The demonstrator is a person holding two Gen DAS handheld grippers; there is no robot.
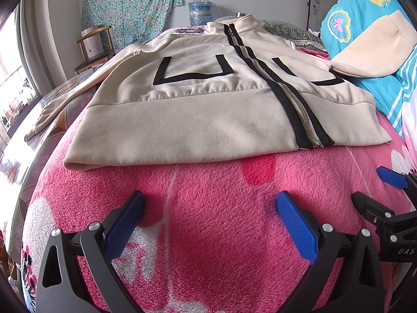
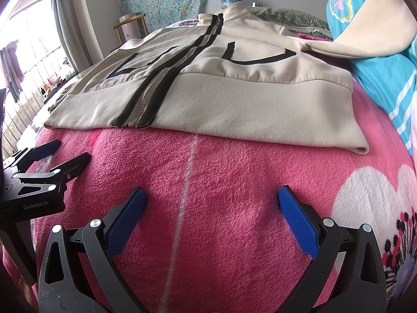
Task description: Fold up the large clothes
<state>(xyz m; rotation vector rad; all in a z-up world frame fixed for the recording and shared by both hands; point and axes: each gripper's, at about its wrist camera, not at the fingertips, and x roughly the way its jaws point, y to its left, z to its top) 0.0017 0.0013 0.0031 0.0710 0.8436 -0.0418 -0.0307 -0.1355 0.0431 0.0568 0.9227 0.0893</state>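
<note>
Fleece covers the bed: a bright pink fleece blanket (image 1: 221,208) printed with white flowers, and on it a cream zip-front jacket with black trim (image 1: 198,96) lies spread flat, front side up, with its hem toward the near edge of the bed and its stand-up collar toward the far edge. The metal zipper with black tape borders (image 1: 294,96) is closed and runs up the middle of the jacket. Black U-shaped pocket outlines sit on either side of it. One sleeve trails off toward the left edge of the bed; the other sleeve (image 1: 375,49) runs up over a turquoise cartoon-print pillow (image 1: 365,15) at the right edge.

The left gripper (image 1: 208,208) is just short of the hem, over bare blanket, its blue-padded fingers (image 1: 297,224) spread wide and grasping nothing. The right gripper (image 2: 211,206) sits beside it on the same strip of blanket, also before the hem, with its fingers (image 2: 297,221) released and empty. Each gripper shows at the side of the other's view.

Beyond the far edge stand a wooden chair with a black seat (image 1: 93,52), a blue plastic water jug (image 1: 200,13) and a teal floral cloth hanging on the wall (image 1: 130,7).
</note>
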